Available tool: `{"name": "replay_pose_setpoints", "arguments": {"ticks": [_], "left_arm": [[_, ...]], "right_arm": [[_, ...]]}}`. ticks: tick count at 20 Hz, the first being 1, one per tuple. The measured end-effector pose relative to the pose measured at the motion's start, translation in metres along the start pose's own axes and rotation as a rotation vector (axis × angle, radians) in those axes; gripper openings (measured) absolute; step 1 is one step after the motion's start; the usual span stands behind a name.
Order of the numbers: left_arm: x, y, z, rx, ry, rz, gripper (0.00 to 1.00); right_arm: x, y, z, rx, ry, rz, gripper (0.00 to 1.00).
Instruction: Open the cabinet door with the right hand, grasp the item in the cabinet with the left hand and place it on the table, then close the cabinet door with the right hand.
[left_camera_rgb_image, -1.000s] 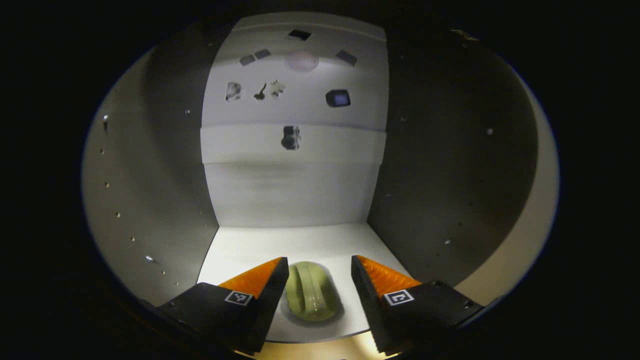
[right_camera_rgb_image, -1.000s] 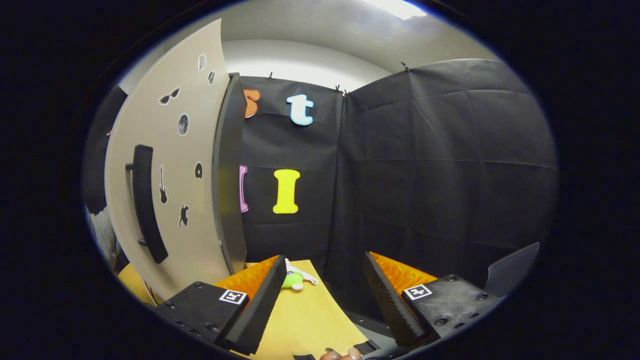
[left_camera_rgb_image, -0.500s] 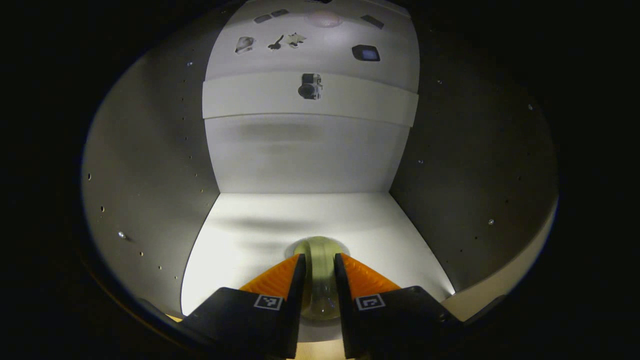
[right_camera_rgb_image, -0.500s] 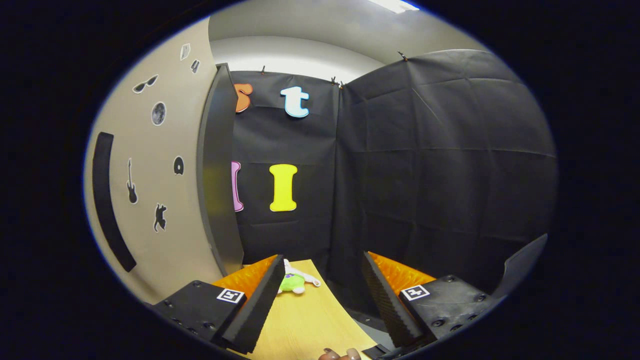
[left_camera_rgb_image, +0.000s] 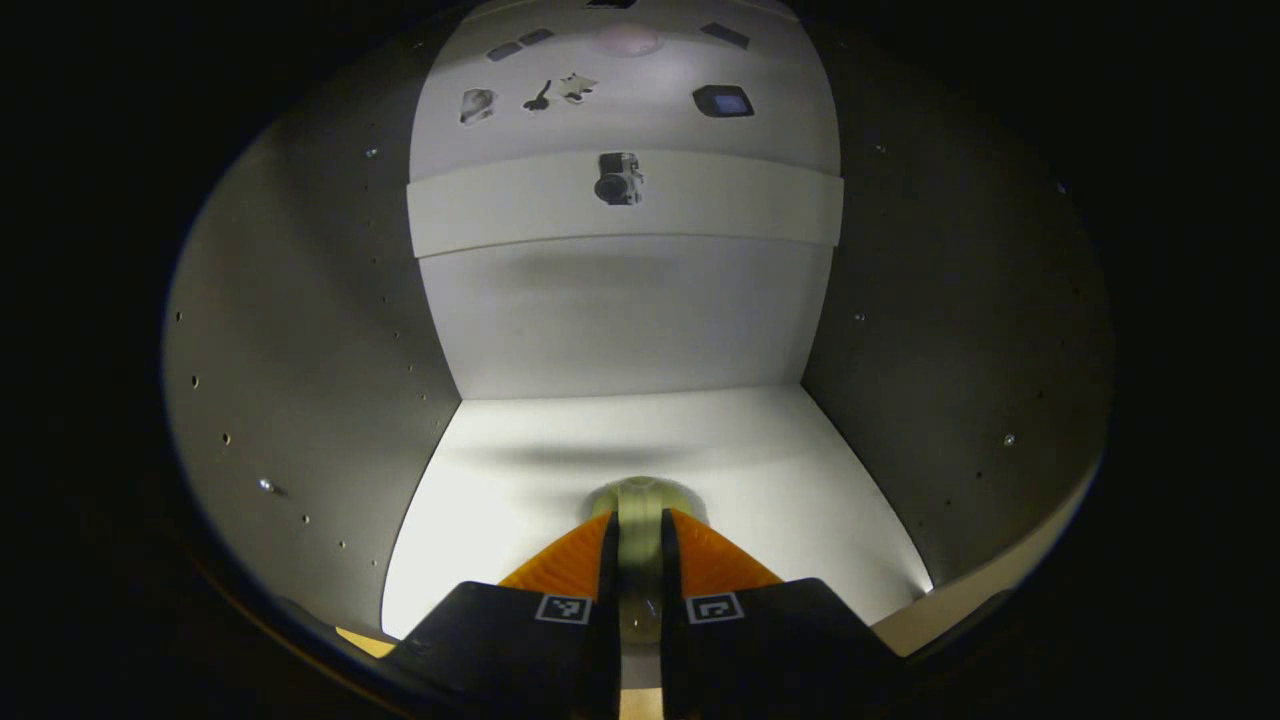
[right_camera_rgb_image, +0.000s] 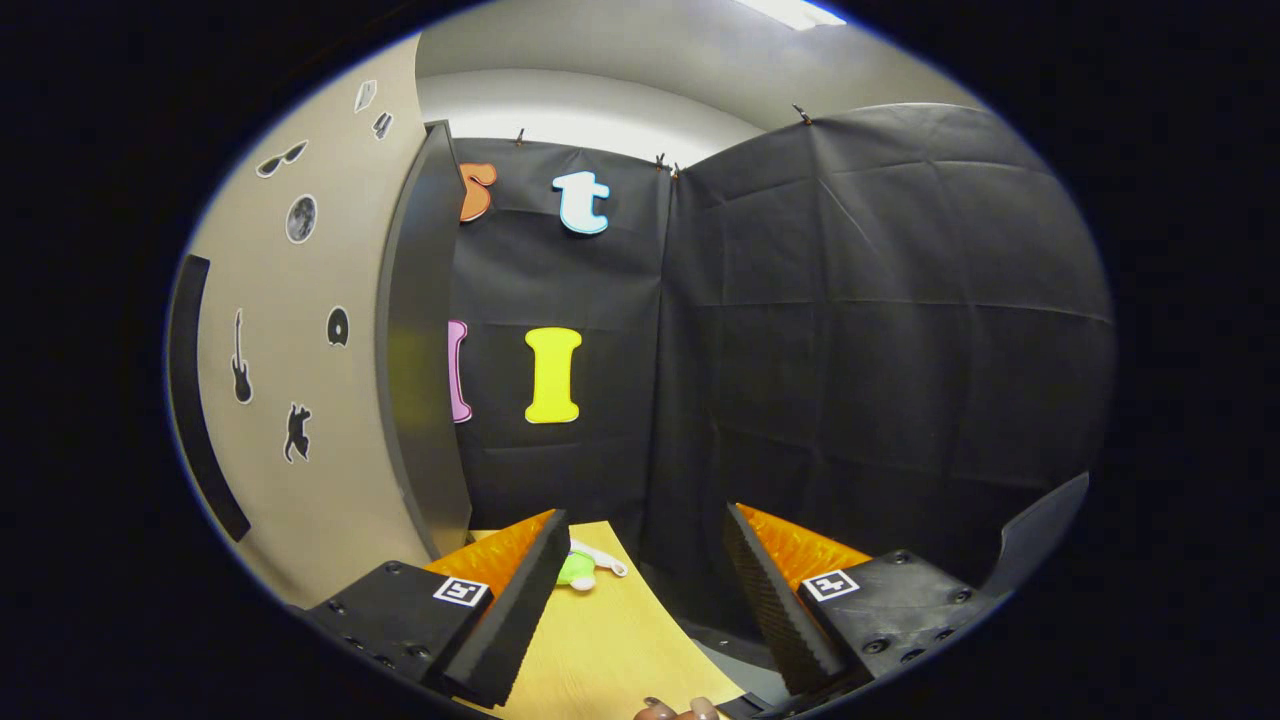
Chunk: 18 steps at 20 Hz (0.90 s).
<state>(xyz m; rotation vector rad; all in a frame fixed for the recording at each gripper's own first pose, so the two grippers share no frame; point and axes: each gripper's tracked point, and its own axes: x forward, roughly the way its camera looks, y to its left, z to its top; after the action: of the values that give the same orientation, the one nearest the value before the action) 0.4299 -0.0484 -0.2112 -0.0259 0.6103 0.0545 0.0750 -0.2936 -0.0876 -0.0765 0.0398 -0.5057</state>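
In the left gripper view, my left gripper reaches into the cabinet and is shut on a pale green rounded item that rests on the white cabinet floor. Both fingers press its sides; only its far end and a strip between the fingers show. In the right gripper view, my right gripper is open and holds nothing. The open beige cabinet door with its long dark handle stands to its left, apart from the fingers.
The cabinet's grey side walls close in on both sides, and a white shelf edge runs above. A small green and white toy lies on the yellow table. A fingertip shows at the bottom.
My left gripper went from open around the green item to shut on it, squeezing tighter in the last half second. The right gripper drifted a little, so the door slid left.
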Motion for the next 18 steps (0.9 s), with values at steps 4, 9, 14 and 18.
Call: {"name": "replay_pose_setpoints", "arguments": {"ticks": [4,9,14,18], "left_arm": [[-0.039,-0.002,0.005,-0.045,-0.041,-0.014,0.2],[-0.123,0.012,0.003,-0.037,-0.14,-0.011,0.2],[-0.207,0.018,-0.053,-0.063,-0.114,-0.075,0.2],[-0.243,0.028,-0.13,-0.048,-0.063,-0.037,0.19]], "right_arm": [[-0.018,0.017,0.01,0.034,-0.022,0.079,0.98],[-0.042,0.05,0.025,0.03,-0.066,0.205,0.97],[-0.044,0.071,0.03,-0.035,-0.111,0.279,0.97],[-0.04,0.086,0.018,-0.054,-0.073,0.318,0.98]]}}
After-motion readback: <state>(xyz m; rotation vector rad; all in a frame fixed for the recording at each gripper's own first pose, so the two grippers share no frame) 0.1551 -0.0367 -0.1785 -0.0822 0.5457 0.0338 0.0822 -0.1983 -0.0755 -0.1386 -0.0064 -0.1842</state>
